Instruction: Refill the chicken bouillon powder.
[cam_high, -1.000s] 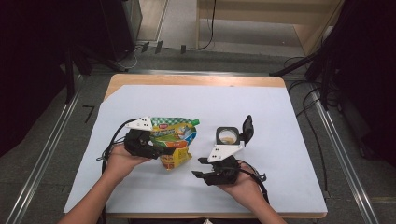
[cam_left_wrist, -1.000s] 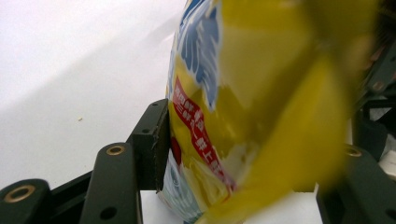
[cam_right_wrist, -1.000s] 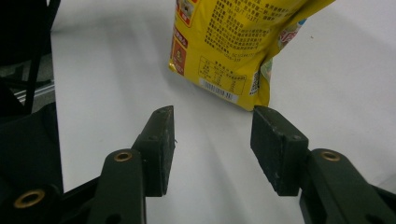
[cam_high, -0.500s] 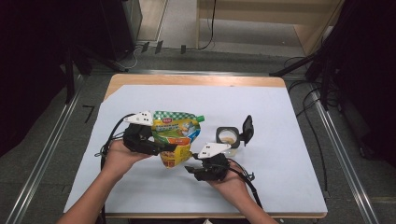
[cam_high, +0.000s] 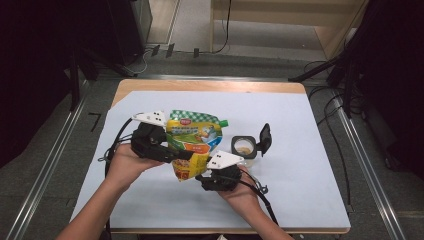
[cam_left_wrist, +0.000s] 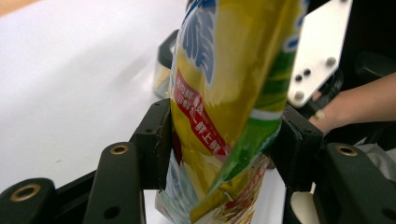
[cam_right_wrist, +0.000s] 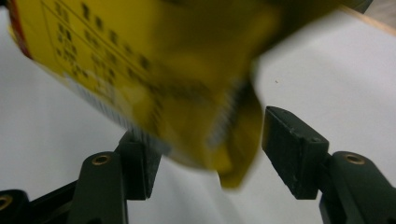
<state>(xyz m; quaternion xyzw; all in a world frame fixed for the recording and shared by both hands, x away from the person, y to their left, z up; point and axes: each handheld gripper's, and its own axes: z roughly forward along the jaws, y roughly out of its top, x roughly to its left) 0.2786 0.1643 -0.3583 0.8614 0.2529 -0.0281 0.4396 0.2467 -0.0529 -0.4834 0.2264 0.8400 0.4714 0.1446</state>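
Note:
A yellow and green spouted pouch (cam_high: 192, 136) hangs over the white sheet, and my left gripper (cam_high: 172, 150) is shut on its middle. In the left gripper view both pads squeeze the pouch (cam_left_wrist: 224, 93) between the jaws of the left gripper (cam_left_wrist: 222, 149). My right gripper (cam_high: 200, 175) sits at the pouch's lower end. Its jaws have just been opening. The yellow bottom corner of the pouch (cam_right_wrist: 140, 60) lies between the jaws of the right gripper (cam_right_wrist: 205, 149), with a gap at the right pad (cam_right_wrist: 292, 149).
A small clear jar (cam_high: 244, 146) with its black lid (cam_high: 264, 139) flipped open stands just right of the pouch. A white sheet (cam_high: 300, 175) covers the wooden table (cam_high: 210, 86). Metal rails and cables run on the floor at both sides.
My left gripper has lifted the pouch and stood it more upright. The right hand has slid left from beside the jar to the pouch's bottom, and its jaws stand wider.

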